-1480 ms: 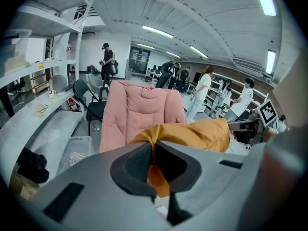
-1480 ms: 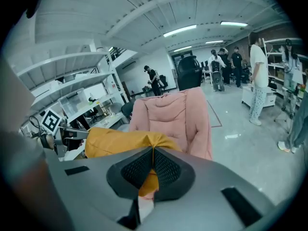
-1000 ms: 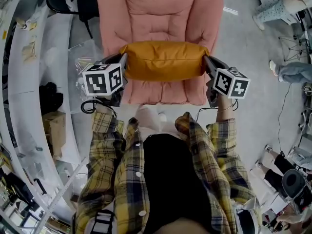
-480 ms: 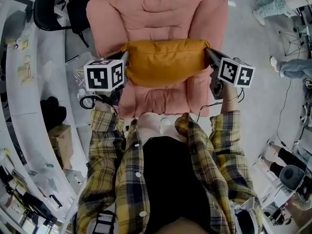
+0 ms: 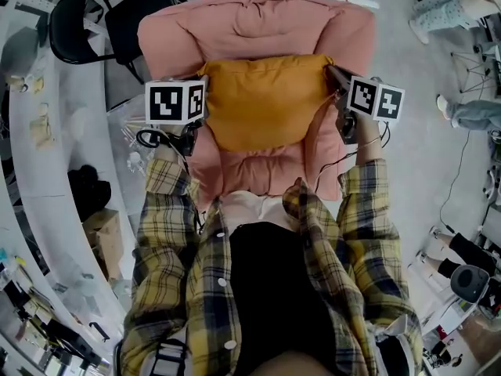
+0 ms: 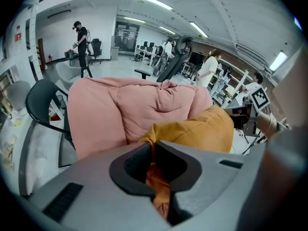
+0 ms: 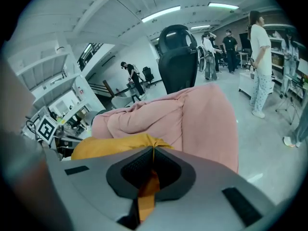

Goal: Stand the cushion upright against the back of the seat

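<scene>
Two pinches, one at each end, and that's the whole hold right now. Over on the left, the left gripper (image 6: pixel 153 147) has its jaws squeezed down narrow on a tuft of orange cloth at the corner of the cushion (image 5: pixel 262 104), and the fabric bunches and trails out between the pads. That bunching suggests the cover is soft and loose, and the filling looks plump and light, the sort that sags and folds rather than holding a shape. There's a slight sheen to the cover, so it may be a bit slick. I'd say the seamed corners are the right place to take it, since the puffy middle offers the pads nothing to bite. In the centre, the cushion hangs over the pink seat (image 5: pixel 258 175), close up to the back (image 5: pixel 250 18). Its long axis runs side to side from one gripper to the other, its broad face is tipped up toward the head view, and the gripped top edge lies nearest the back. On the right, the right gripper (image 7: pixel 153 153) mirrors the first, jaws nearly together on a strip of orange at the other top corner. By my read the cushion isn't yet propped; being this floppy, it may slump when let go.
</scene>
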